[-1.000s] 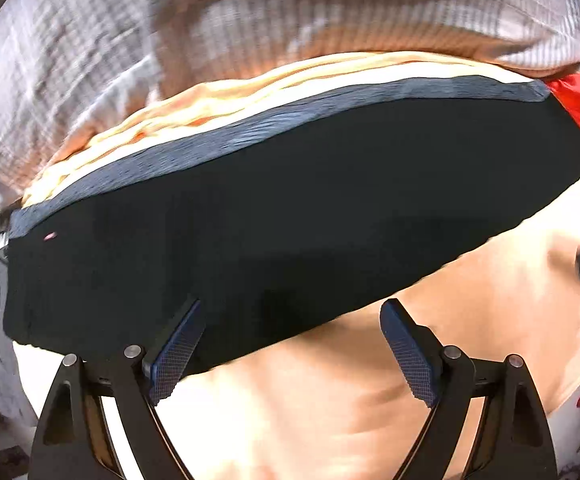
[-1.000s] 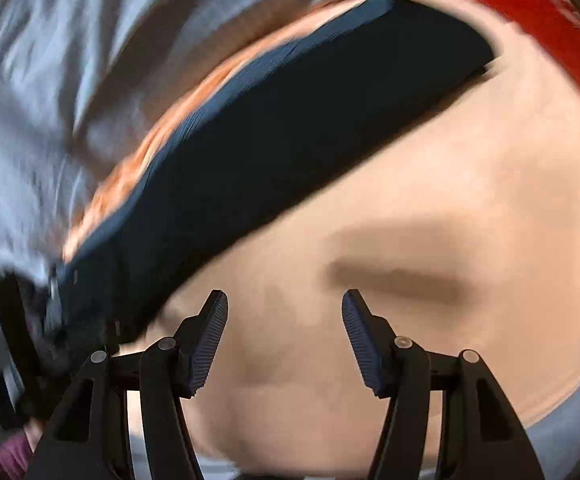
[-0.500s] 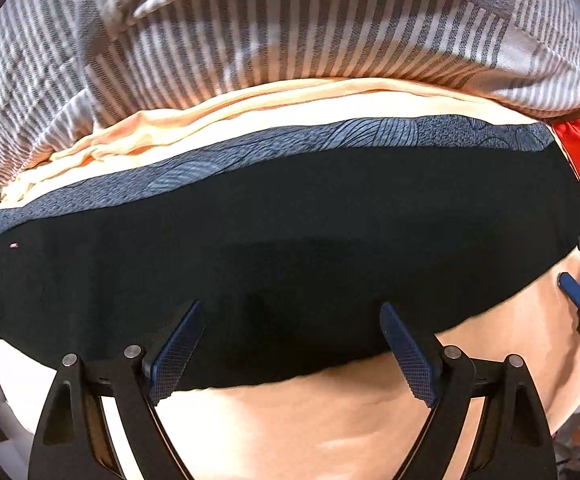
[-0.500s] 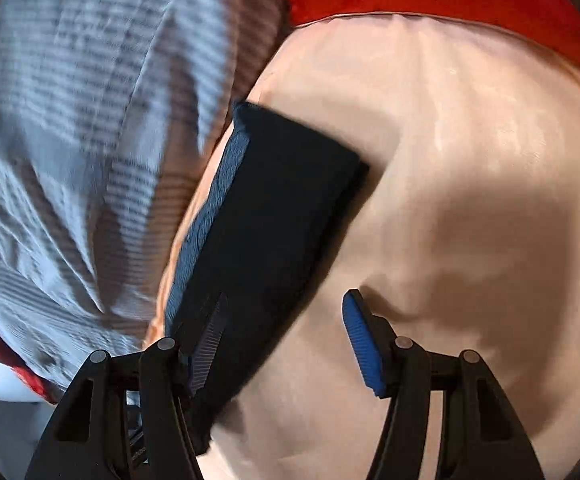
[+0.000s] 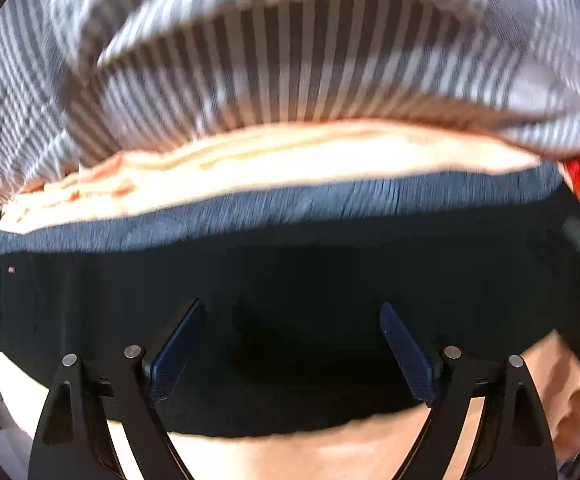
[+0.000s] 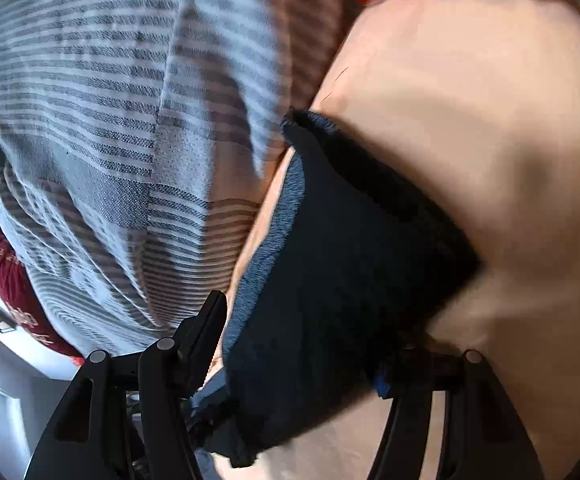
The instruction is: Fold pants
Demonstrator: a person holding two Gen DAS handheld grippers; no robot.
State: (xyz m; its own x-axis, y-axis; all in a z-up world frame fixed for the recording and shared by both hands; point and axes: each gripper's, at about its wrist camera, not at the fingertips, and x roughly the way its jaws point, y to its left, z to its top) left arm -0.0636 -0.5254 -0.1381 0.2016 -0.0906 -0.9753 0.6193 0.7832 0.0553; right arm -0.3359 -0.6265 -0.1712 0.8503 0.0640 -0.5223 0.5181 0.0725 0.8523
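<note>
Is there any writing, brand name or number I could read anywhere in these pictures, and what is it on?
Nothing can be read.
Dark red cushion: pale lettering, too blurred and cut off to make out.
Black pants: one tiny pale mark near the edge, too small to tell whether it is a label.
Striped blanket: no writing.
</note>
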